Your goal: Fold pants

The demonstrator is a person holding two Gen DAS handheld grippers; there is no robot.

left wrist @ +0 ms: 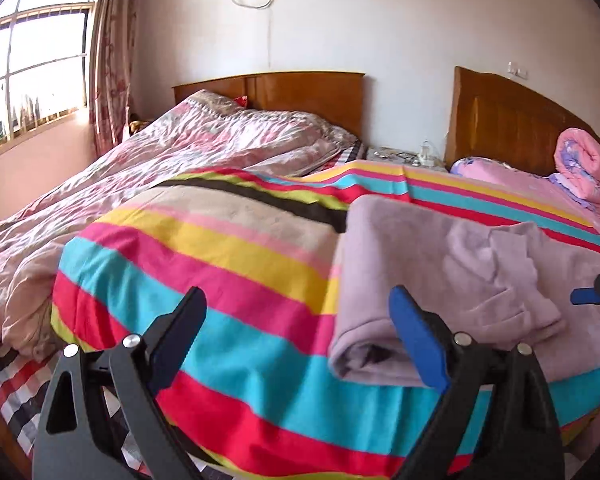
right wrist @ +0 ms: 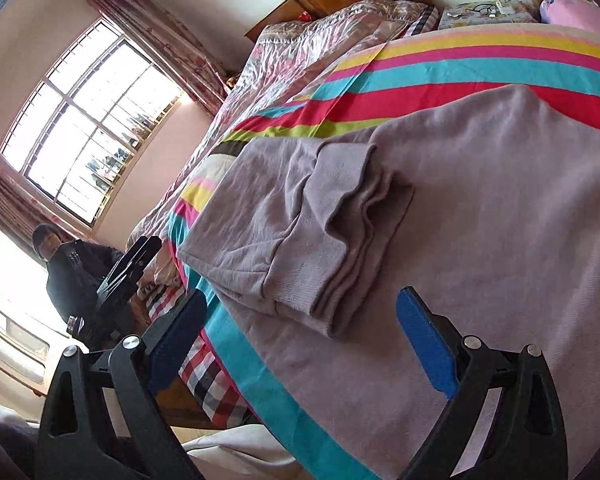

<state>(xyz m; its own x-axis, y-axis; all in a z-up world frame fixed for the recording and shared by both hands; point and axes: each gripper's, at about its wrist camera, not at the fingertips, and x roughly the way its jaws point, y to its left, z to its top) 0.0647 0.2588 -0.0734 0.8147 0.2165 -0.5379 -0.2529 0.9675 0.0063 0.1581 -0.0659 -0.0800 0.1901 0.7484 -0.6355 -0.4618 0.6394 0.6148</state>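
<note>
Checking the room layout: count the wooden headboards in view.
2. One headboard stands behind the pink floral quilt at the left; the other headboard behind the striped sheet at the right. None looks hidden.

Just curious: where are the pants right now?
The mauve pants lie partly folded on the striped bedspread, ahead of both open grippers.

bright daylight floods in from the window (left wrist: 32, 52) at upper left of both views, blown out to white. fisheye bending curves the edges, with dark vignette corners. the striped bedspread (left wrist: 220, 280) looks slightly smeared.
</note>
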